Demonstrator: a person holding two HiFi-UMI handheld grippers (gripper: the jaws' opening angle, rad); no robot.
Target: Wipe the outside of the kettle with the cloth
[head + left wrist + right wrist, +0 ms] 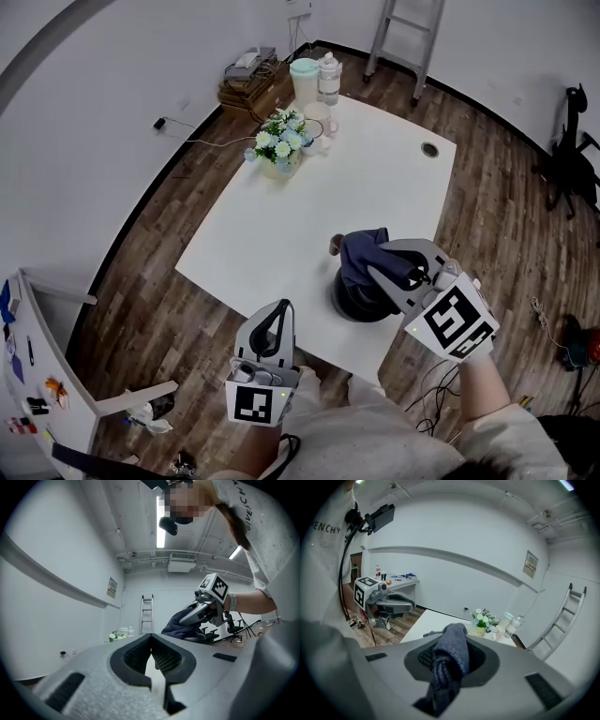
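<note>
A dark kettle (354, 302) stands near the front edge of the white table (281, 234). A dark blue cloth (360, 251) is draped over its top. My right gripper (375, 261) is shut on that cloth just above the kettle, and the right gripper view shows the cloth (451, 658) bunched between the jaws. My left gripper (279, 306) hangs off the table's front edge, to the kettle's left, shut with nothing in it. In the left gripper view its jaws meet (151, 639), with the cloth (178, 621) and the right gripper (200, 612) beyond.
At the table's far end stand a flower pot (279, 142), a mug (319, 116), a mint-lidded jug (305, 81) and a bottle (328, 77). A cable hole (429, 148) is at the far right. A ladder (403, 37), an office chair (568, 150) and a white shelf (37, 375) surround the table.
</note>
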